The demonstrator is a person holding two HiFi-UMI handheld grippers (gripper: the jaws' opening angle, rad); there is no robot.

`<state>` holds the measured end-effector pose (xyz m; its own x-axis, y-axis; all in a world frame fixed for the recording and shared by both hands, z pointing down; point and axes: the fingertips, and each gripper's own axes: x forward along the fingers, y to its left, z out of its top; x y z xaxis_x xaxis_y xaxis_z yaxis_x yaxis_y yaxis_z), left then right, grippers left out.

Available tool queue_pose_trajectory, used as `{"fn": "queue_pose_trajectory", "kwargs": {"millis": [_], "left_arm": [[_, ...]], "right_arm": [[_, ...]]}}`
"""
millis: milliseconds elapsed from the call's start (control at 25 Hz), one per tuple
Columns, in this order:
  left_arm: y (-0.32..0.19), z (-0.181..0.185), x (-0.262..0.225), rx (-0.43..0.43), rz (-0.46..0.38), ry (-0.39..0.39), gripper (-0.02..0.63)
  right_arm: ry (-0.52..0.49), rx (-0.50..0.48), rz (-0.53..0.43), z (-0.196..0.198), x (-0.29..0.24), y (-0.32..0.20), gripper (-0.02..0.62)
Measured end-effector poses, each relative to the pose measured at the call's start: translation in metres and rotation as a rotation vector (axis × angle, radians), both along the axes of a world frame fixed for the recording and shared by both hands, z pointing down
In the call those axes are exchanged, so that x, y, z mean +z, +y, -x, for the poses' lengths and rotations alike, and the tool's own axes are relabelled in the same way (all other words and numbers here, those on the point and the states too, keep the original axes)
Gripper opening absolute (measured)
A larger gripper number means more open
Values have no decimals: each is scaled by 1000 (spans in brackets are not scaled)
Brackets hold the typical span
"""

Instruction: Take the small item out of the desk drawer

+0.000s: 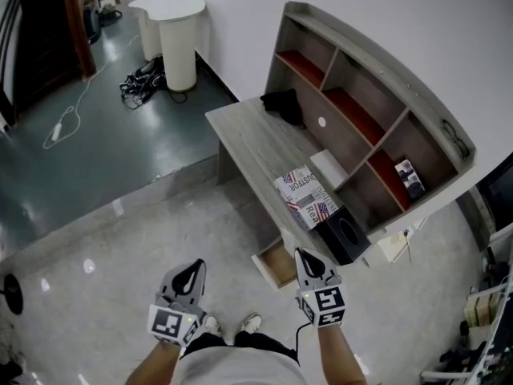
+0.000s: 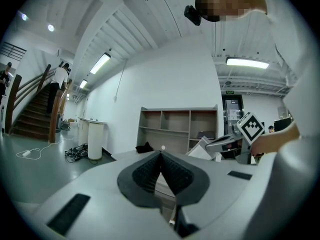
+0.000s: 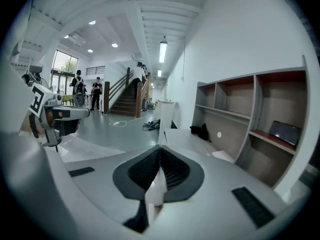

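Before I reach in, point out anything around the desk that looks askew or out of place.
The drawer stands pulled out under the near end of the desk. A printed paper lies skewed on top, and a black cloth is bunched at the far end. Nothing looks spilled or broken.

Head view looks steeply down – 2 gripper views level, all sharing the desk (image 1: 256, 139)

White wall (image 1: 240, 22) on the right, with a grey desk (image 1: 256, 139) and its open shelving (image 1: 361, 103) against it. Pale glossy floor (image 1: 104, 295) near; dark green floor (image 1: 104, 151) beyond. Far end: white pedestal table (image 1: 178, 46), tangled cables (image 1: 143, 83), wooden staircase (image 3: 122, 101). Ceiling strip light (image 3: 163, 51) lit; tall windows (image 3: 62, 66) far left.
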<state>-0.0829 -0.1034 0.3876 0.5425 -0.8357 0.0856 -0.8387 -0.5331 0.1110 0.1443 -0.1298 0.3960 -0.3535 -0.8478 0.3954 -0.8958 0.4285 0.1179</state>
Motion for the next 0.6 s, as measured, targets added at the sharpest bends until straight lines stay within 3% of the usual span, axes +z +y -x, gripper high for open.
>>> {"fn": "queue_pose_trajectory", "kwargs": {"millis": [600], "left_arm": [[-23,15,-46,-58,-90,23,18]], "right_arm": [[-65,11,-170,-22,-89,19,23]]}}
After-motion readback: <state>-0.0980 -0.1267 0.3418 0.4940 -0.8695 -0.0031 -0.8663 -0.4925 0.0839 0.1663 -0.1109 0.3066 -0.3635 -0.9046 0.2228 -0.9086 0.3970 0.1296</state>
